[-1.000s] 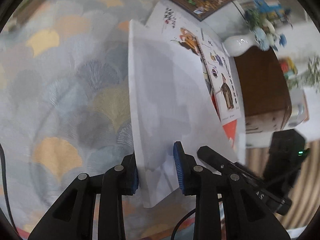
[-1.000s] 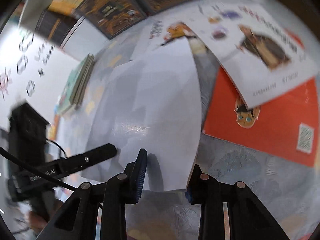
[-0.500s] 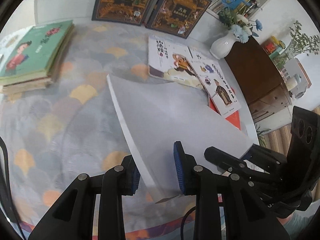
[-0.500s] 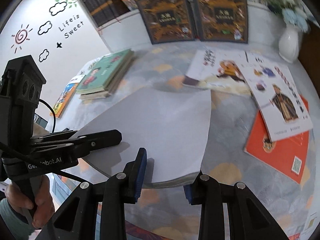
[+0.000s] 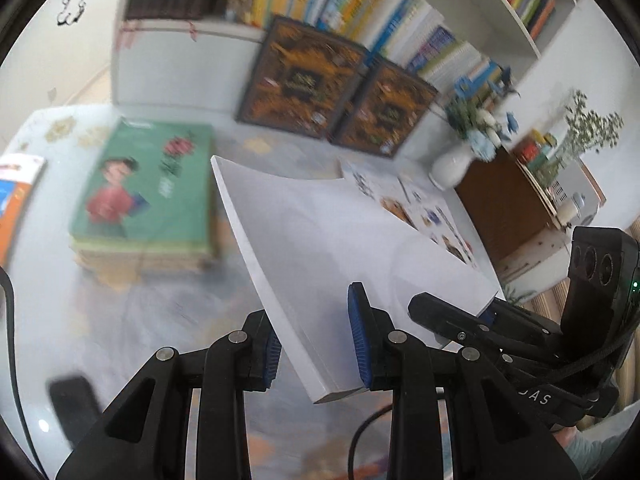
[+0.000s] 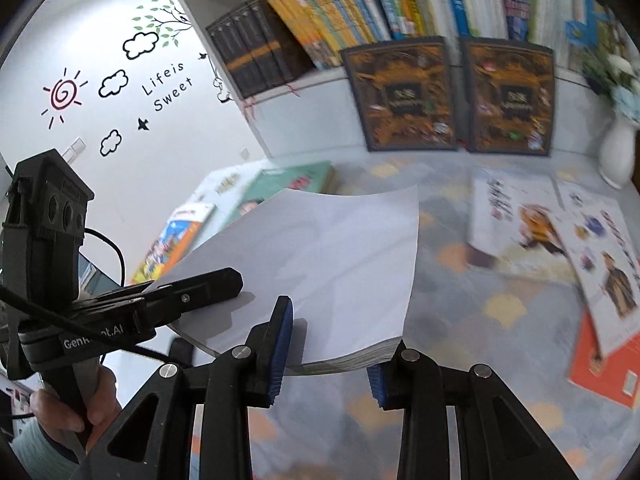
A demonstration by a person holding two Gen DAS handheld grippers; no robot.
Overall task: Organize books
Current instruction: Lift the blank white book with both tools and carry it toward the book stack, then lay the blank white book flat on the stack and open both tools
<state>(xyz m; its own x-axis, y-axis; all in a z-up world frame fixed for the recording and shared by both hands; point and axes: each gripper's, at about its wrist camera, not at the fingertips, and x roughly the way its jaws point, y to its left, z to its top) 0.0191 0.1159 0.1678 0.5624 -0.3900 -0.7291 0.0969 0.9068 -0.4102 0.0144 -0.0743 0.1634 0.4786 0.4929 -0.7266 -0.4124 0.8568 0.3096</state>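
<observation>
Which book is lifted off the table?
The plain white-covered book, held between both claws; the green-covered stack and the illustrated books lie flat.

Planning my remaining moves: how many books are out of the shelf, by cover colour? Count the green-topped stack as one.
Plain white book, held up: 1
Dark gold-patterned books leaning upright: 2
White illustrated books lying flat: 2
Red-orange flat book: 1
Orange-and-blue book: 1
Green-topped stack: 1
Total: 8
</observation>
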